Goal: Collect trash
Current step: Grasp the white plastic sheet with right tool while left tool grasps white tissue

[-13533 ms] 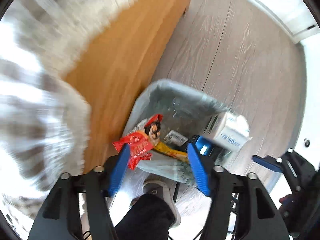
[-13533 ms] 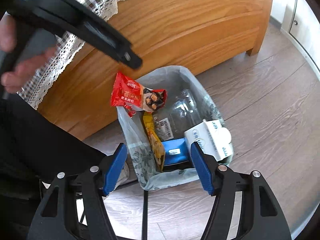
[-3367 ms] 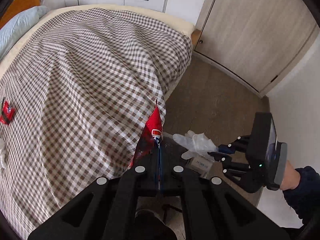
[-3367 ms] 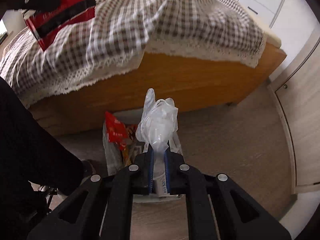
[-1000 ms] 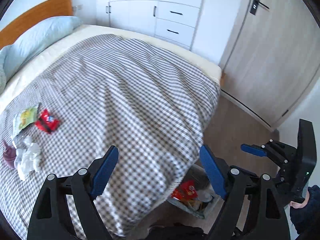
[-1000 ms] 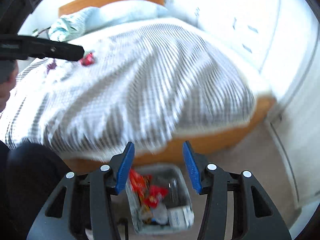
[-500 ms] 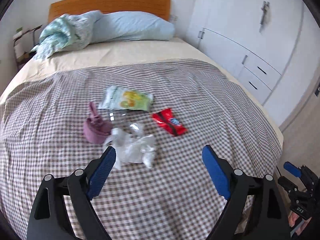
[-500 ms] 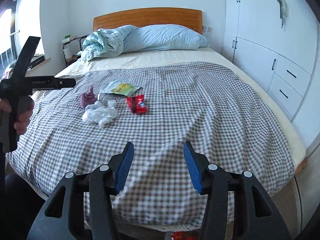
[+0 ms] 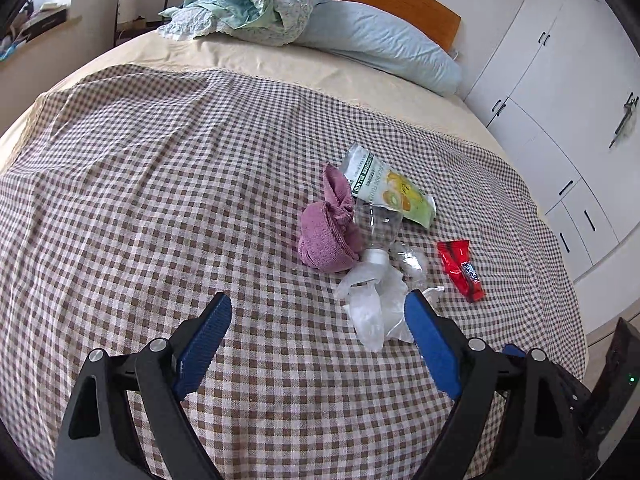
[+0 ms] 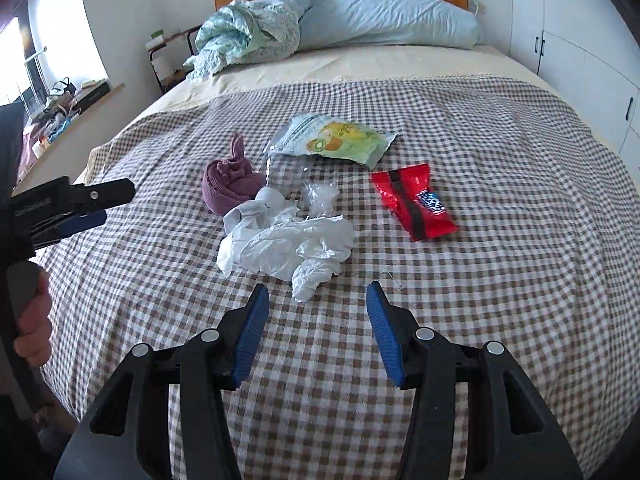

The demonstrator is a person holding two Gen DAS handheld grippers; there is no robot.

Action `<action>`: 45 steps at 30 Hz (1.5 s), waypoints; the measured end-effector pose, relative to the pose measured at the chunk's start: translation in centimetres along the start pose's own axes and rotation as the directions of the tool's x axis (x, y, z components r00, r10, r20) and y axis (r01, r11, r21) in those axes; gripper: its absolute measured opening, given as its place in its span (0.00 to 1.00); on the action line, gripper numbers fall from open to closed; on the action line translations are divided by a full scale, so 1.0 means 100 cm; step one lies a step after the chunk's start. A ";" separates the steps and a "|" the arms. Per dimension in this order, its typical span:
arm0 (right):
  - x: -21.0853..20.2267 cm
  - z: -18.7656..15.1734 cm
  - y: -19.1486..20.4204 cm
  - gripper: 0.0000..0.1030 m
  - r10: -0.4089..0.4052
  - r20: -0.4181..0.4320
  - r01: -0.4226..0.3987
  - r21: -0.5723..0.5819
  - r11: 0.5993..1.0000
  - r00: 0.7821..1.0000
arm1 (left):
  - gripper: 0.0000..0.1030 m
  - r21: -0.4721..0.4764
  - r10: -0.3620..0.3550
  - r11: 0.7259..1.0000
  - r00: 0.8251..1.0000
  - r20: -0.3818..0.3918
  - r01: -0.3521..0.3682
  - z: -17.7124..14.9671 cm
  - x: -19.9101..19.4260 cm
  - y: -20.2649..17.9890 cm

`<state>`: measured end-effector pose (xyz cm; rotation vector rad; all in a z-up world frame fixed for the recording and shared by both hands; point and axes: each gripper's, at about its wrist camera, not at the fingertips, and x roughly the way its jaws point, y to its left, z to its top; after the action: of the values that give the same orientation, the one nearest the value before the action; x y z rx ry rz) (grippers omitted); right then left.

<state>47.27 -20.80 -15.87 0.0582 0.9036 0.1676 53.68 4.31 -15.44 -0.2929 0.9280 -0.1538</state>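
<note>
Step in hand, by judgement: approach for another pick-up, nothing yet grasped. Left claw (image 9: 318,330): jaws wide apart, empty, hovering over the checked bedspread (image 9: 160,200) near the foot of the bed, the litter lying to its far right. Right claw (image 10: 314,312): jaws moderately wide, empty, aimed at the near edge of the litter. Items, all lying on the bedspread around the middle of the bed: crumpled white plastic gloves or film (image 10: 288,246), nearest the right claw and just beyond its fingertips; clear plastic bottle (image 9: 376,226), on its side, cap end touching the white plastic, body resting against the mauve rolled cloth (image 9: 328,232) on the left; green-and-white fruit snack pouch (image 10: 336,140), far side of the cluster, its near edge overlapped by the bottle; red snack wrapper (image 10: 414,204), flat, to the right and a little apart from the rest. Whether the mauve cloth counts as trash cannot be told. No bin is in view in either picture. Next move, by judgement: lower the right claw onto the white plastic and close on a raised fold, taking care not to catch the bedspread; the left claw would need to travel right and farther in to reach the bottle or pouch.
</note>
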 end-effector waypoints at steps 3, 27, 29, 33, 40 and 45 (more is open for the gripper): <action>0.029 0.011 -0.002 0.42 -0.011 -0.032 0.012 0.027 1.000 0.999 | 0.83 -0.037 0.005 0.999 1.000 -0.016 -0.005 0.002 0.008 0.009; -0.059 0.009 -0.072 0.05 -0.038 0.157 0.013 0.159 0.987 0.987 | 0.81 0.101 0.004 0.995 0.989 -0.145 0.011 -0.014 0.096 -0.039; -0.054 0.010 -0.069 0.05 -0.019 0.156 -0.006 0.160 0.987 0.988 | 0.70 0.134 0.015 0.991 0.989 -0.147 0.005 -0.018 0.107 -0.053; -0.045 0.009 -0.067 0.05 0.027 0.138 -0.049 0.162 0.986 0.990 | 0.03 0.214 0.031 0.977 0.988 -0.151 0.002 -0.029 0.115 -0.069; -0.040 0.007 -0.074 0.05 0.054 0.133 -0.079 0.192 0.978 0.990 | 0.00 0.219 -0.082 0.972 0.996 -0.039 0.088 -0.027 0.040 -0.070; -0.045 0.010 -0.069 0.05 0.089 0.155 -0.118 0.191 0.975 0.984 | 0.00 0.203 -0.105 0.974 0.994 0.037 0.095 -0.018 0.008 -0.073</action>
<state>46.20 -28.36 -12.59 0.3010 0.7694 0.1673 52.70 -3.14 -14.80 -0.1551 0.8435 -0.3305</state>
